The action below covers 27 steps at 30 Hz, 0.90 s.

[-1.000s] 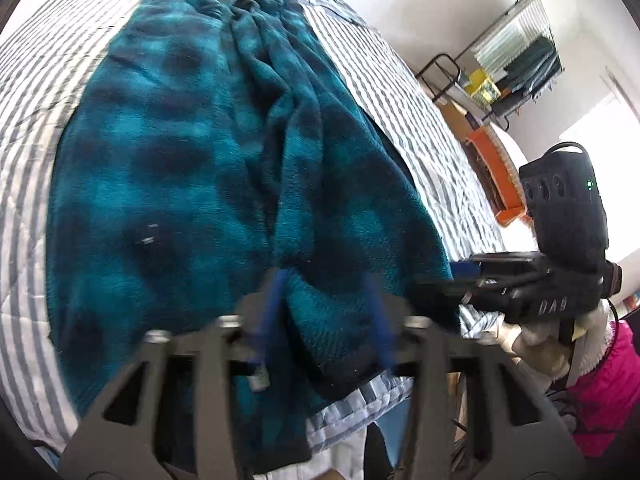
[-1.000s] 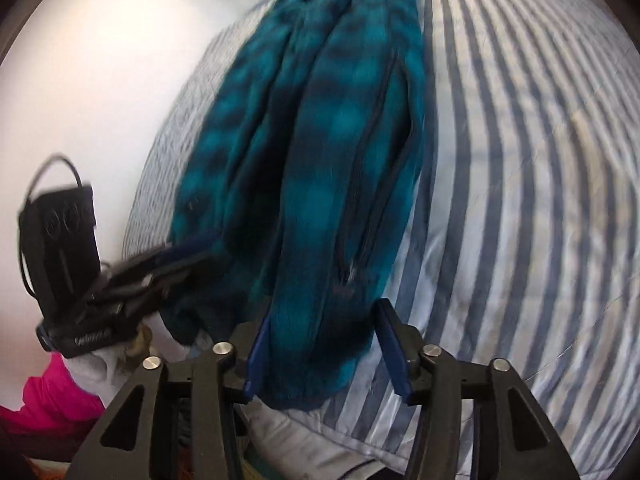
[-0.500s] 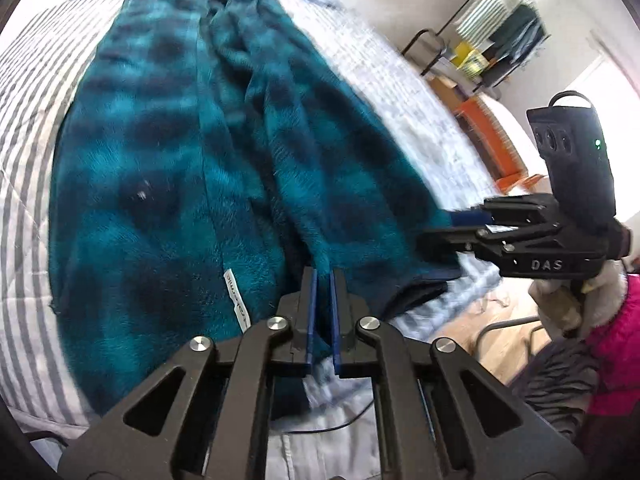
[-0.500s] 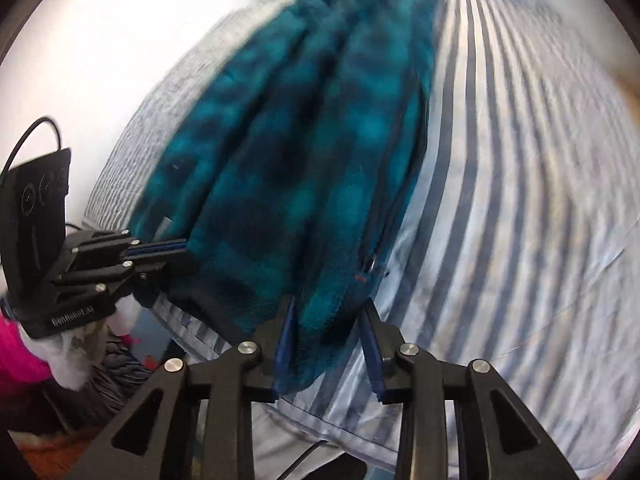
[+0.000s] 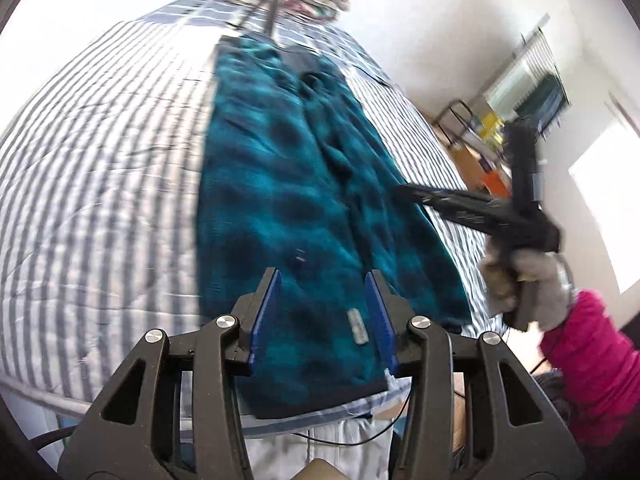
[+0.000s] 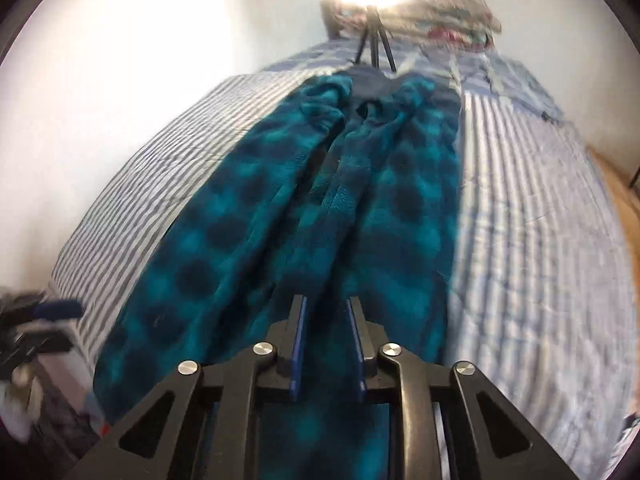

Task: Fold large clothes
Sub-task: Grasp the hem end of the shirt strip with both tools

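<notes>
Fleece garment [image 5: 288, 200]: laid lengthwise at centre frame on striped bed [image 5: 100, 160], narrowed into a long strip; crosswise folds judged outstanding. Left hand-held gripper [image 5: 324, 312]: just opened, spread, nothing pinched. Right hand-held gripper [image 6: 327, 344]: just narrowed, grip on fleece indeterminable.

Left tongs [image 5: 323, 312] newly parted, off fleece [image 5: 288, 200].

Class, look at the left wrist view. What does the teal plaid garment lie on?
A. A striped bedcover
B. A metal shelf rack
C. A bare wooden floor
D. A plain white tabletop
A: the teal plaid garment is spread lengthwise over the blue-and-white striped bedcover, whose stripes show on both sides of it.
</notes>
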Tool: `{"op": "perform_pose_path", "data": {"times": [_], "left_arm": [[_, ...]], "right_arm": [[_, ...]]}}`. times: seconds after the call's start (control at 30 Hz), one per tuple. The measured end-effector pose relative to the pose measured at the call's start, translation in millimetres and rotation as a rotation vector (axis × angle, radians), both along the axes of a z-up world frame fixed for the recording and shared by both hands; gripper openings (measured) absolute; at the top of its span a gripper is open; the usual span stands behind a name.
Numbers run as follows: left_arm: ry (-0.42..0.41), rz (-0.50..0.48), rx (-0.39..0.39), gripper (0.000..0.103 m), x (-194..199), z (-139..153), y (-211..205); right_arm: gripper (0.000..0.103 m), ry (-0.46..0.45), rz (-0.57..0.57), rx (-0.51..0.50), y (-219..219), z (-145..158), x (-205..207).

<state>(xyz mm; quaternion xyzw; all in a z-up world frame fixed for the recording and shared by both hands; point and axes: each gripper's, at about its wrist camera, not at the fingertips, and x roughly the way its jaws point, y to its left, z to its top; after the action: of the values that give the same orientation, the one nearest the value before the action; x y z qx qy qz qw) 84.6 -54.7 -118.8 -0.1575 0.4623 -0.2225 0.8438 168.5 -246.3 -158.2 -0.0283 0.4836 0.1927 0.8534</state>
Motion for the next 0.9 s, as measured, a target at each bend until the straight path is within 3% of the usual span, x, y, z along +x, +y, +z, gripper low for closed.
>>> {"op": "perform_pose_path", "data": {"times": [0.1,0.13,0.27,0.3,0.47,0.6,0.73,0.83,0.9], "left_arm": [[0.0,0.029,0.002,0.051,5,0,13],[-0.002,0.036,0.004,0.058,6,-1,15],[0.012,0.042,0.026,0.063,7,-7,17],[0.017,0.042,0.026,0.063,7,-8,17],[0.022,0.05,0.043,0.064,7,-4,18],[0.068,0.062,0.02,0.065,13,-12,26],[0.148,0.078,-0.03,0.064,18,-36,35],[0.186,0.077,-0.018,0.064,19,-52,35],[0.199,0.067,0.001,0.064,19,-59,31]], "right_arm": [[0.018,0.065,0.01,0.009,20,-22,15],[0.018,0.074,0.028,0.012,29,-27,14],[0.023,0.008,0.165,-0.175,70,-32,-1],[0.023,0.01,0.178,-0.175,70,-29,-3],[0.022,0.036,0.1,0.023,18,7,-15],[0.023,0.065,0.066,0.07,-19,21,-38],[0.023,0.161,0.043,0.115,-47,0,-73],[0.024,0.256,0.005,0.079,-56,-44,-92],[0.024,0.216,-0.01,0.098,-59,-52,-105]]}}
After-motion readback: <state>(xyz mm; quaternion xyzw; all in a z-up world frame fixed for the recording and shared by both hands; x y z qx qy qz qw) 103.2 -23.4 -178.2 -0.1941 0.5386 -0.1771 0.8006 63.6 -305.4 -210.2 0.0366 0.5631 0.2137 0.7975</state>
